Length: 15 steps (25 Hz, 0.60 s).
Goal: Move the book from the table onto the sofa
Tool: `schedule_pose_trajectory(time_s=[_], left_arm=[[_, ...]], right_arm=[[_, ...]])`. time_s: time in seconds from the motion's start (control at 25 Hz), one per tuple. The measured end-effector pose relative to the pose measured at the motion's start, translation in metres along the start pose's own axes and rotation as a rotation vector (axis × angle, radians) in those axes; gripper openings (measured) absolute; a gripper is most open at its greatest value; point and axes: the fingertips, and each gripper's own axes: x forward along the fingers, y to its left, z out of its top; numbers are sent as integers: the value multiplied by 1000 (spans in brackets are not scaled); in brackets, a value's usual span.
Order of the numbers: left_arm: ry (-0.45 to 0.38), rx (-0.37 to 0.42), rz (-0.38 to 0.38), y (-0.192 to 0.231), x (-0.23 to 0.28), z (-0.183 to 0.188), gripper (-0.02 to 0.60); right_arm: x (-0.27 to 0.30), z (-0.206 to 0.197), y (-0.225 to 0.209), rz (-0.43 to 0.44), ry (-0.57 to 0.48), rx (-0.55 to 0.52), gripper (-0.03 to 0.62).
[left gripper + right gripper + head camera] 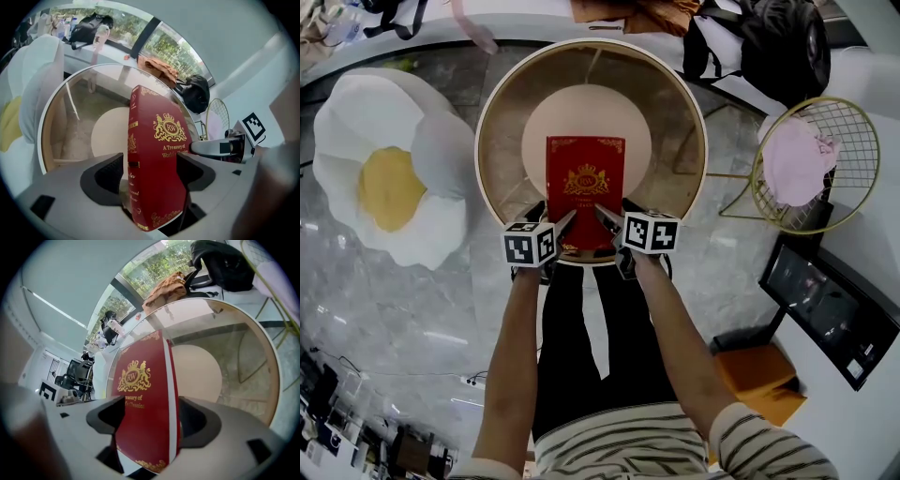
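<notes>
The red hardback book with a gold crest (585,192) is lying flat on the round glass-topped counter (487,131), with its near end at the rim. The left claw (563,225) and the right claw (607,218) are each gaping wide and straddling a near corner without pressing on it. Closing on so little cover is risking the far end sagging or slipping free. One claw biting first is likely shoving the book across the slick glass.

Soft, even daylight comes from the windows (168,44) at the far side; shadows are faint. Pale streaks of glare lie on the glossy floor (412,309). Both gripper views bulge strongly, with black corners. The book (157,164) blurs at its near end, close to the lens.
</notes>
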Motion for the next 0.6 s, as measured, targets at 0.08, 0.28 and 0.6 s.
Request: schedule_pose_trajectory(time_s=[0.08,0.28,0.6], left_arm=[[14,-5,-5,0,4,-1,336],[40,-5,-15,2,11,-2,337],[72,-35,-51,1,20,-7,341]], right_arm=[[3,-2,-1,8,9,6,347],[9,-5,-6,12,32,13,349],[18,-10,-9,59,48,53,354]])
